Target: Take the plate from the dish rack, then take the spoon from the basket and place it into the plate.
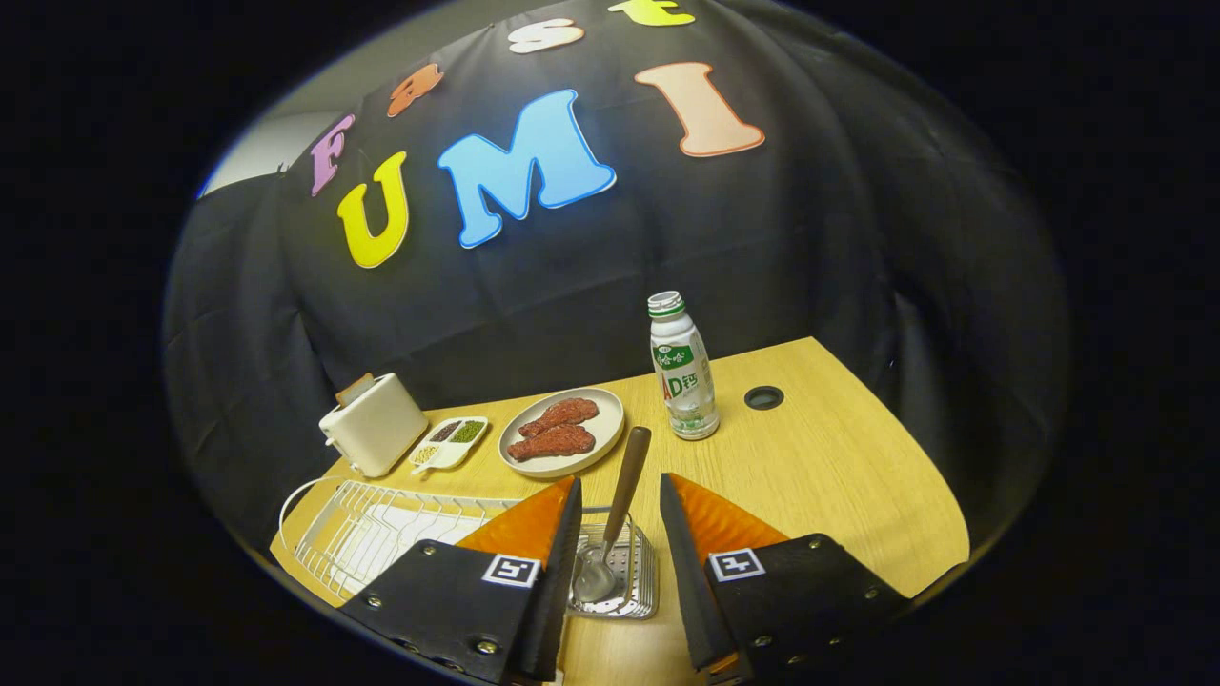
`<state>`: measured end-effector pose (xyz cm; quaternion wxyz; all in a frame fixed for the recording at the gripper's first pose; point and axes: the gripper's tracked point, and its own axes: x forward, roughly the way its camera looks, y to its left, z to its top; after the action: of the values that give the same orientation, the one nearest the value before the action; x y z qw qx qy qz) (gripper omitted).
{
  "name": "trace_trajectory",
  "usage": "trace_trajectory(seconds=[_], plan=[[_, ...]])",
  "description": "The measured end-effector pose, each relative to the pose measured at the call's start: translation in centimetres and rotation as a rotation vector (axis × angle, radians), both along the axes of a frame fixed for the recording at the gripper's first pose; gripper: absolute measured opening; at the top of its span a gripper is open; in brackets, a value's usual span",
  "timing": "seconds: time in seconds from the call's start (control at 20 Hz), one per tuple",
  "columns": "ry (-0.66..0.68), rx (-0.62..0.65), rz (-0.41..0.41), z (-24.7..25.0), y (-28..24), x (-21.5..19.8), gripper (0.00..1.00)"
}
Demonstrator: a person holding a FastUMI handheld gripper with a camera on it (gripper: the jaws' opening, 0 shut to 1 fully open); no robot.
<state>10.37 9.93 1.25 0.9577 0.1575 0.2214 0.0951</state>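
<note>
A spoon point(615, 519) with a brown wooden handle and a metal bowl stands leaning in a small perforated metal basket point(637, 581), right between my fingers. My gripper point(620, 494) is open, its fingers on either side of the handle without touching it. Beyond the fingertips a round beige plate point(606, 422) lies flat on the wooden table point(839, 476), holding two reddish-brown pieces of meat point(558, 431). The white wire dish rack point(372, 524) sits to the left of the basket, partly hidden by my left finger.
A white toaster point(374, 425) stands at the table's far left, with a small divided white tray point(450, 441) of seeds beside it. A white drink bottle point(682, 367) with a green label stands right of the plate, near a round cable hole point(763, 397).
</note>
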Motion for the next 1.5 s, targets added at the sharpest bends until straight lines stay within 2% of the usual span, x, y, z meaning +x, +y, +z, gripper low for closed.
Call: trace_trajectory(seconds=[0.15, 0.25, 0.4, 0.45, 0.5, 0.55, 0.95, 1.3, 1.5], plan=[[0.008, 0.009, -0.011, -0.9, 0.1, 1.4, 0.5], [0.016, 0.02, -0.014, -1.4, 0.3, 2.3, 0.32], [0.027, 0.036, -0.034, -2.8, 0.4, 3.6, 0.32], [0.028, 0.051, -0.031, -1.7, 0.1, 3.1, 0.14], [0.028, 0.049, -0.031, -1.7, 0.1, 3.1, 0.13], [0.018, 0.042, -0.032, -1.6, 0.2, 3.3, 0.09], [-0.085, -0.054, -0.025, 3.2, -0.5, 3.0, 0.09], [-0.144, -0.037, -0.018, 7.6, -1.1, 1.0, 0.09], [-0.208, -0.009, 0.023, 12.0, -0.3, -1.4, 0.09]])
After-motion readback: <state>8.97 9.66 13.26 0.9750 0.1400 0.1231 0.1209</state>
